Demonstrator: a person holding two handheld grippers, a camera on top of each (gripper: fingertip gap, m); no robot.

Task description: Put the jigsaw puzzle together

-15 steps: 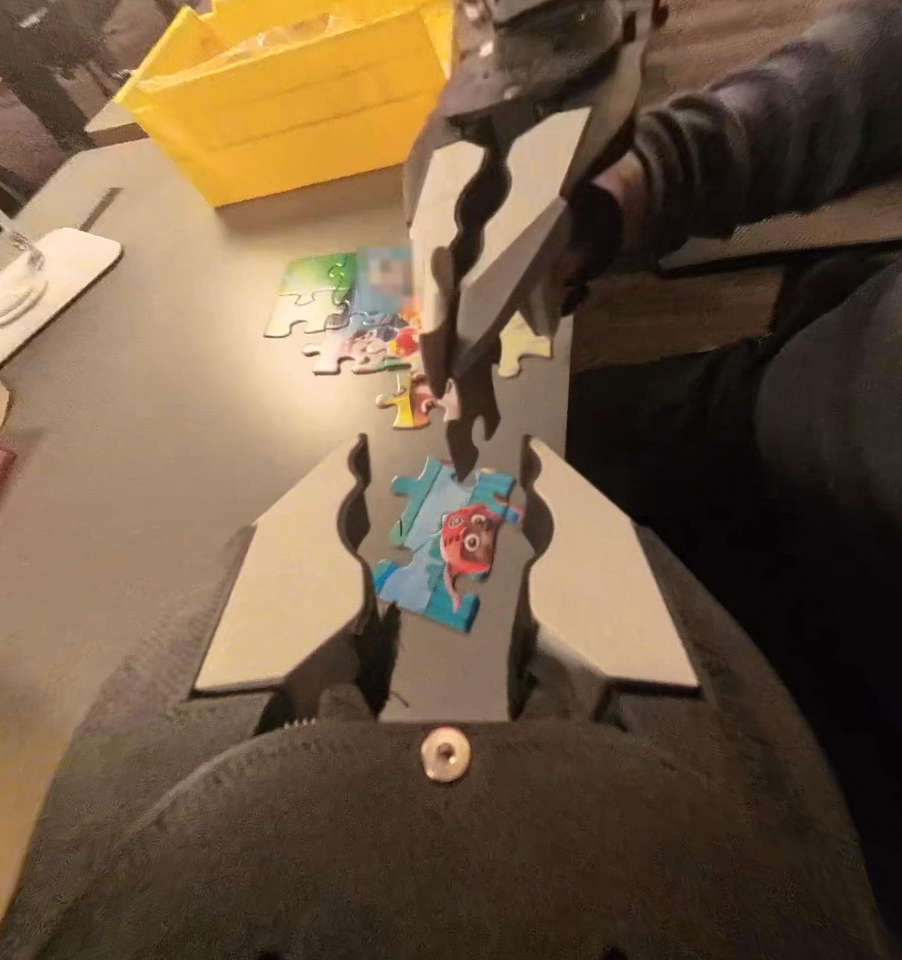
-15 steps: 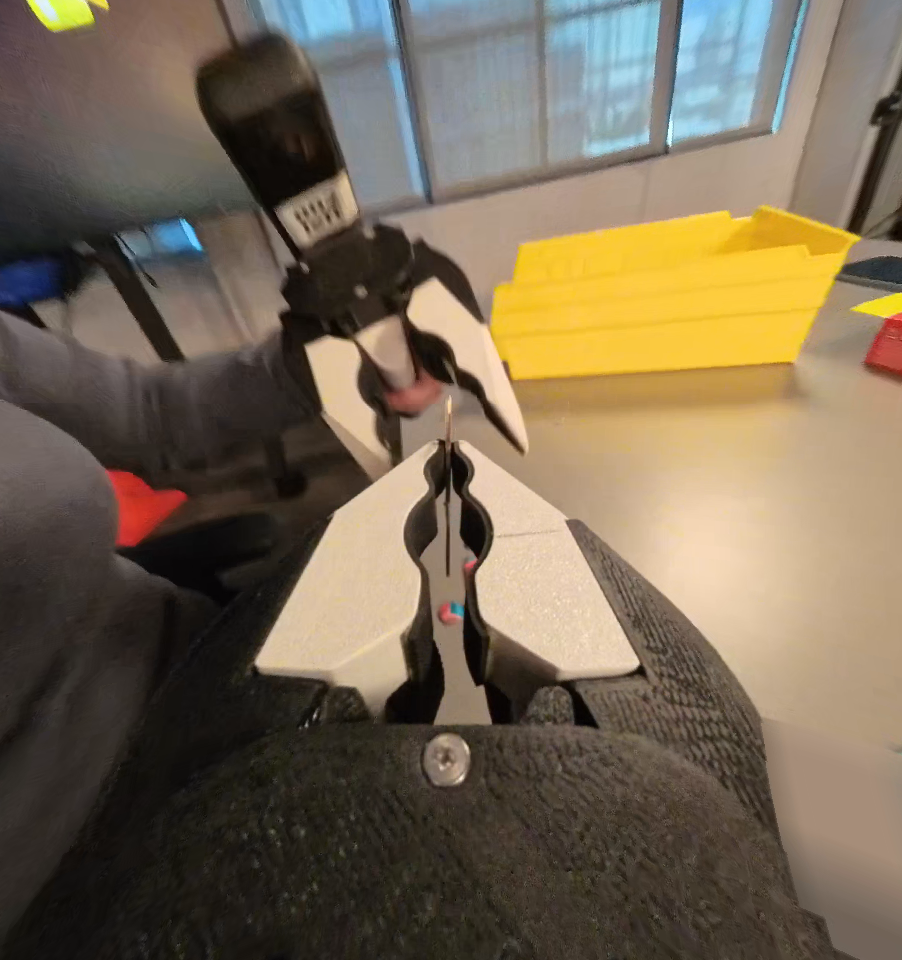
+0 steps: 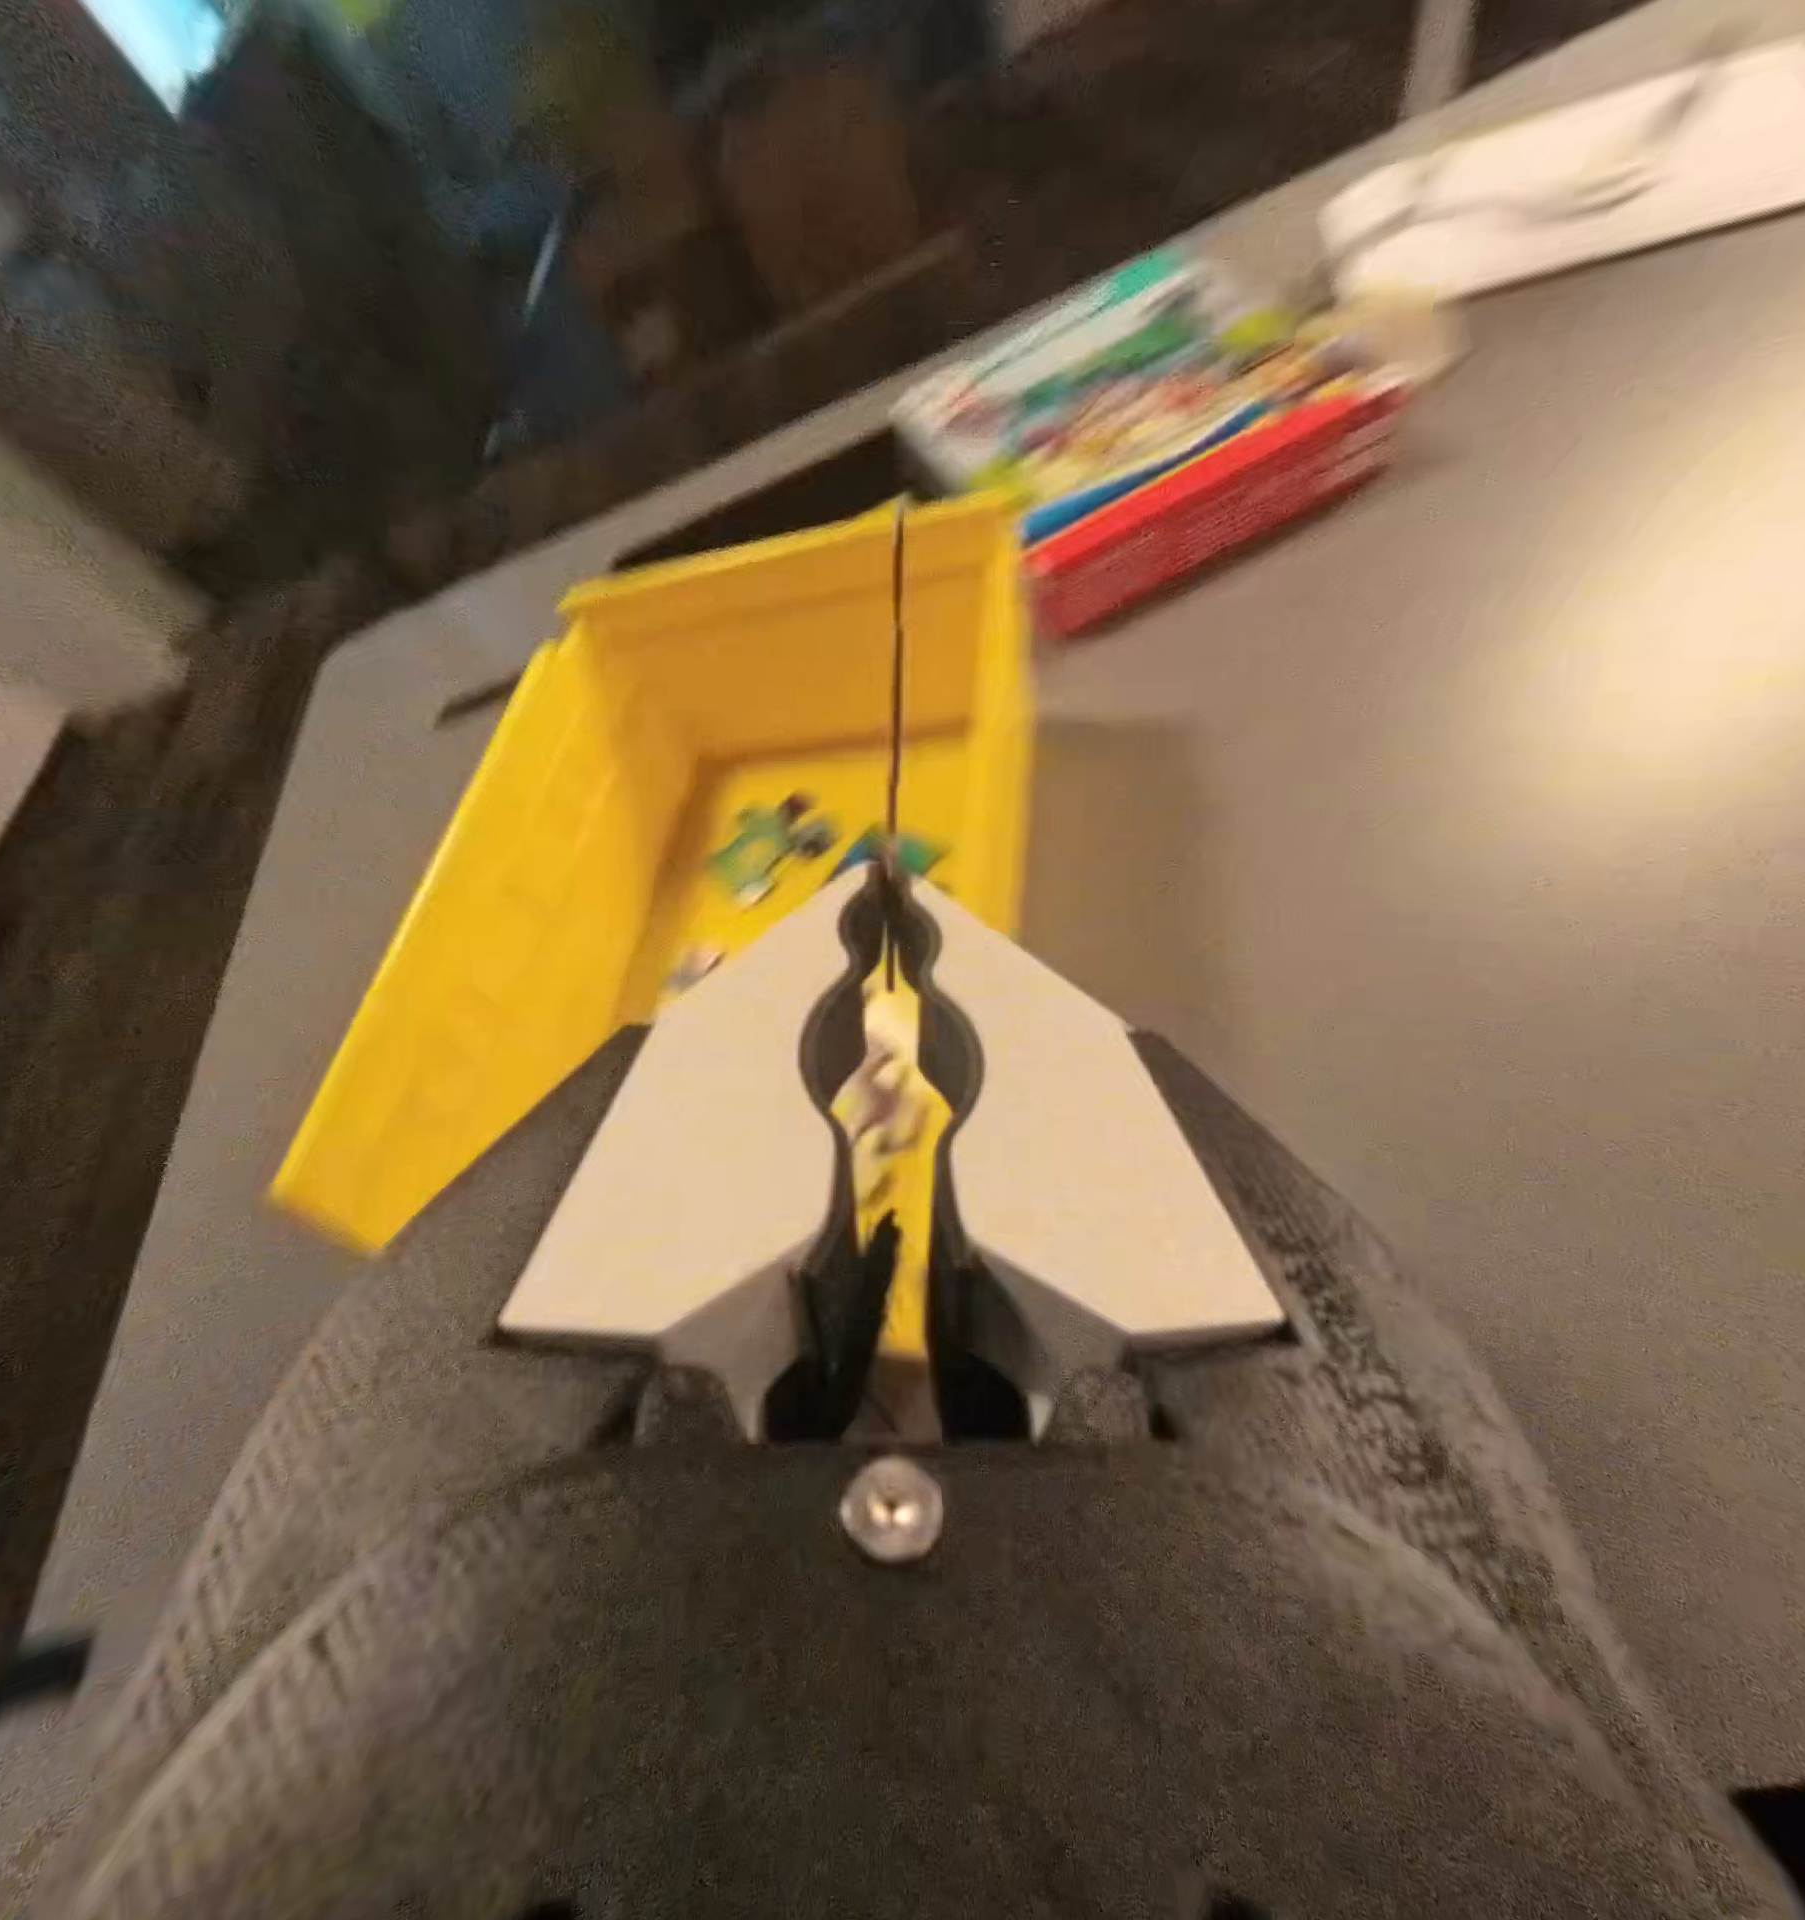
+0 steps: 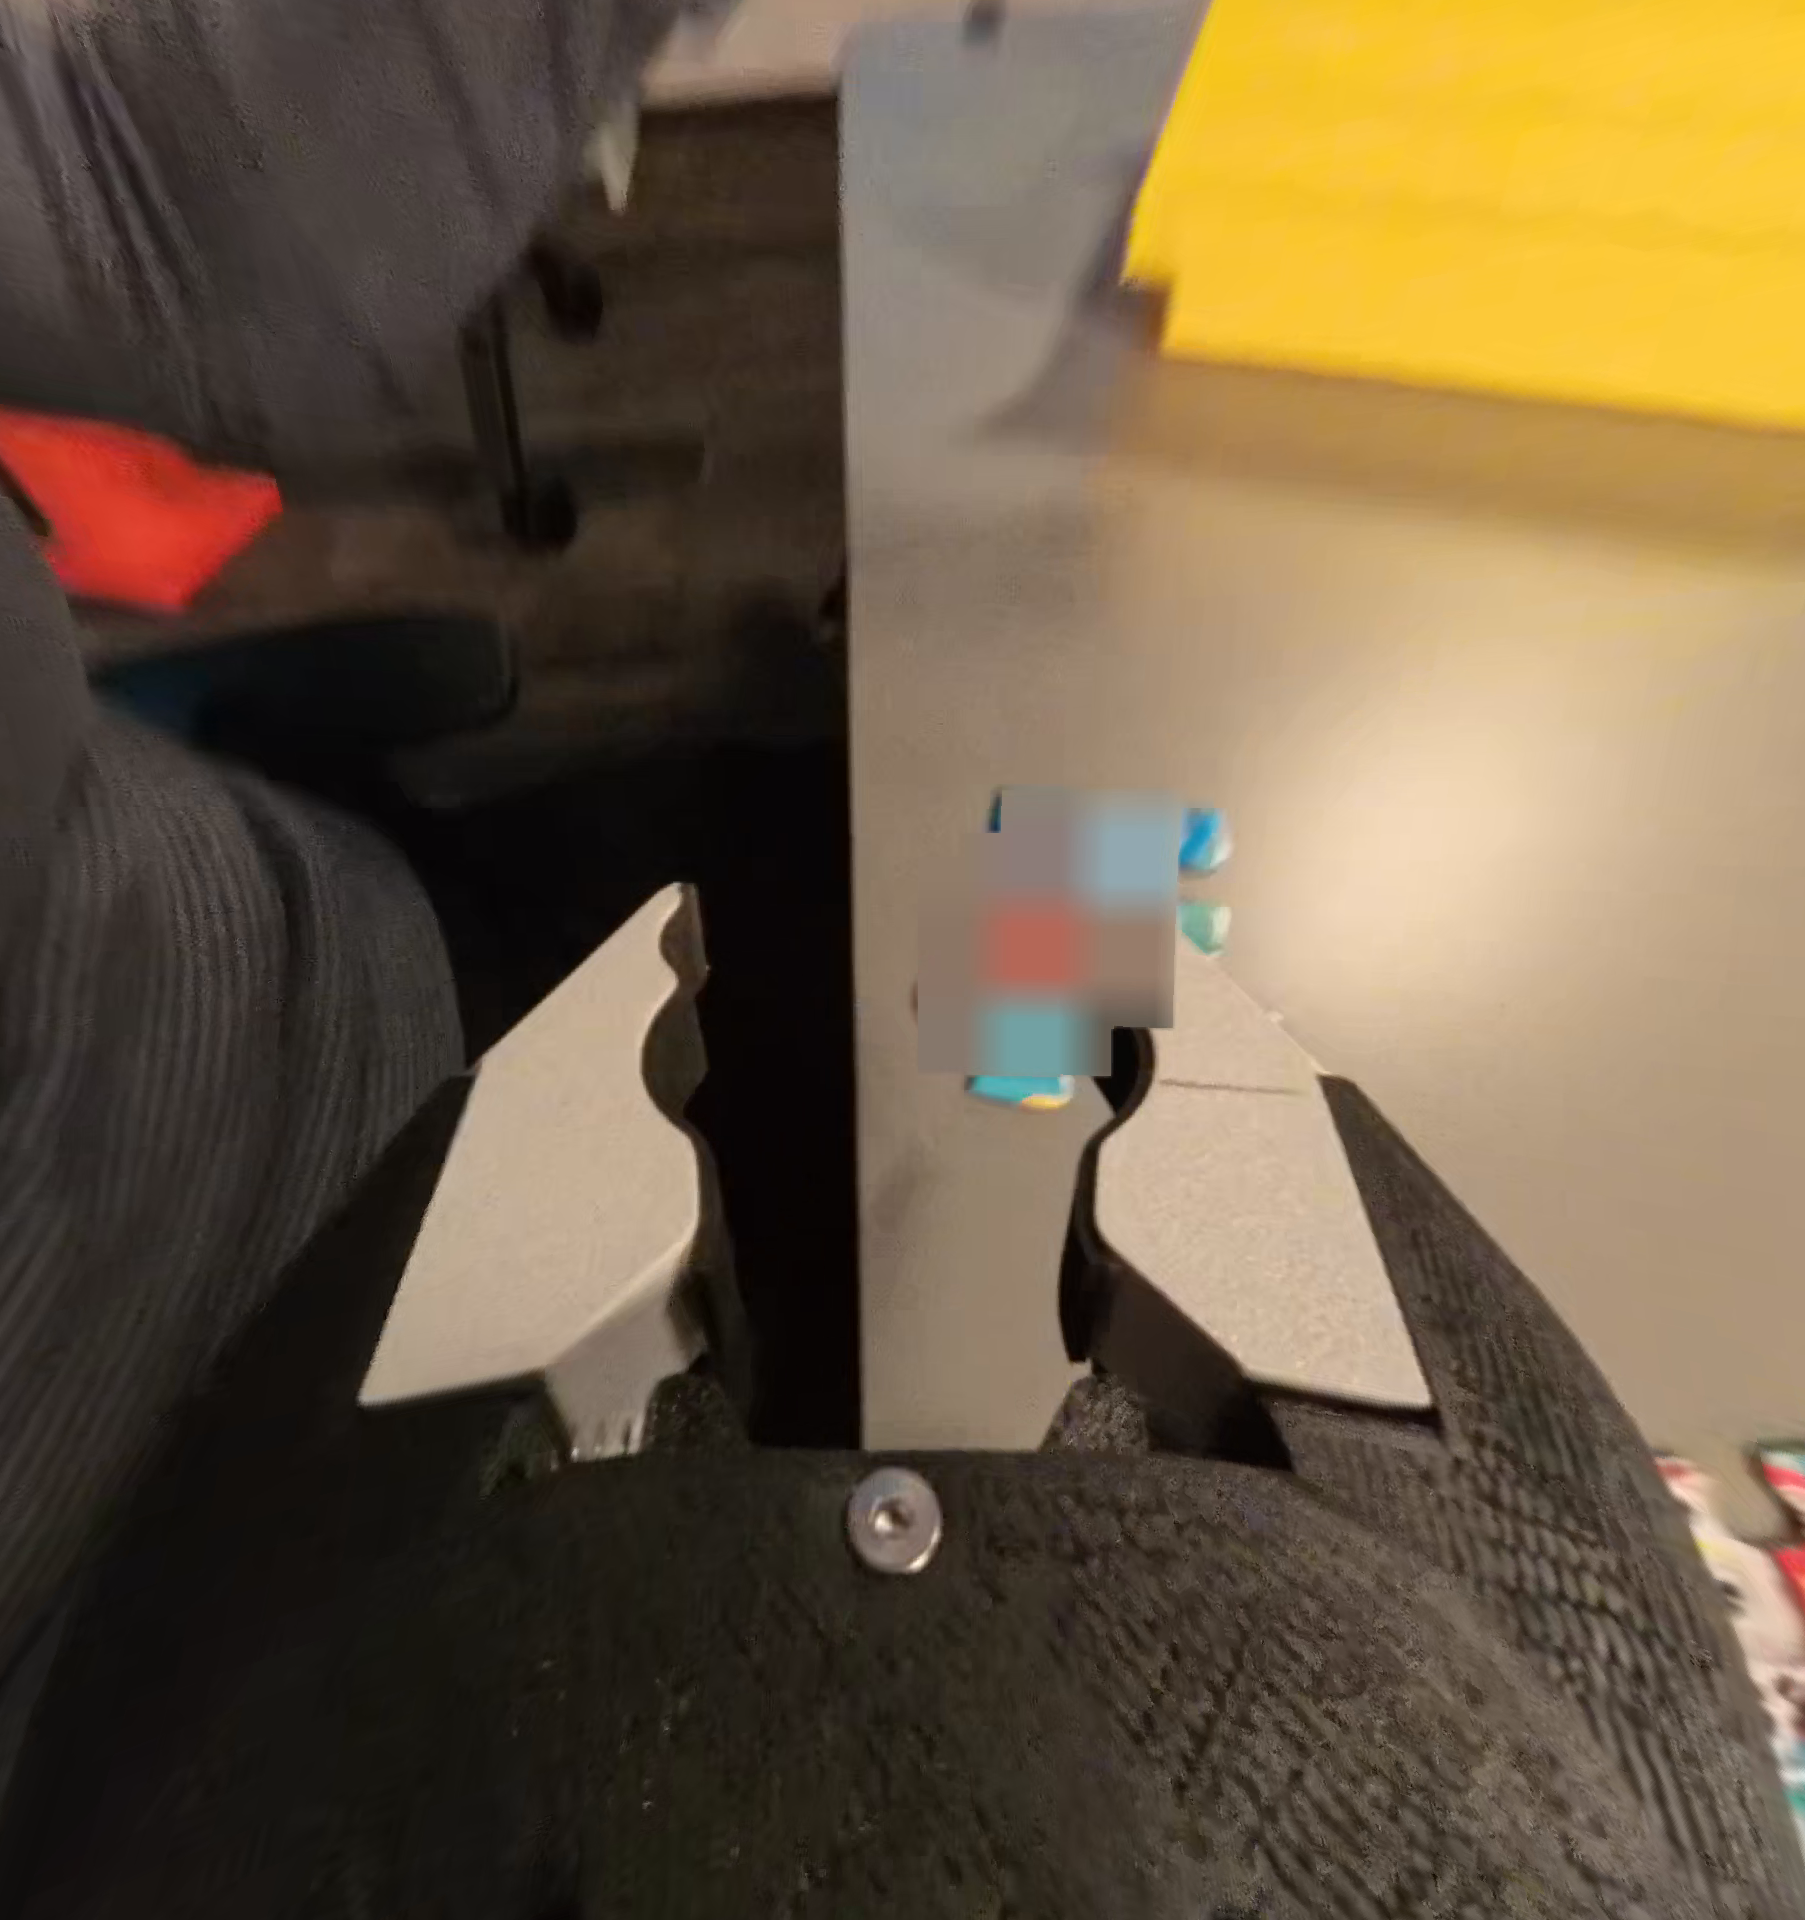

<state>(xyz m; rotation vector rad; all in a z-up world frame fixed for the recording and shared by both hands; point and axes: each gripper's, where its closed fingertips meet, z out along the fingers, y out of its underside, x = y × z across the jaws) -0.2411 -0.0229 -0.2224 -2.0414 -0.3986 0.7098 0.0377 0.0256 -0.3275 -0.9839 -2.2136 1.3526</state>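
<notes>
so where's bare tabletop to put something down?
Free: the grey table right of the yellow bin, below the red-edged boxes. Crowded: the near edge by the puzzle piece at the right tongs, and the bin floor.

One yellow bin [image 3: 524, 987], two grippers [image 3: 890, 894], several puzzle pieces [image 3: 773, 844].

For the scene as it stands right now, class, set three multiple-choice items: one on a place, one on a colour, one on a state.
1. Where do loose puzzle pieces lie?
A in the bin
B on a chair
C on the floor
2. What colour is the bin?
A green
B yellow
C white
3. How does the right tool stand?
A shut on a cup
B shut on a pen
C open

A: pieces show on the bin's floor.
B: its walls are yellow.
C: its fingers stand wide apart above the table.
</notes>
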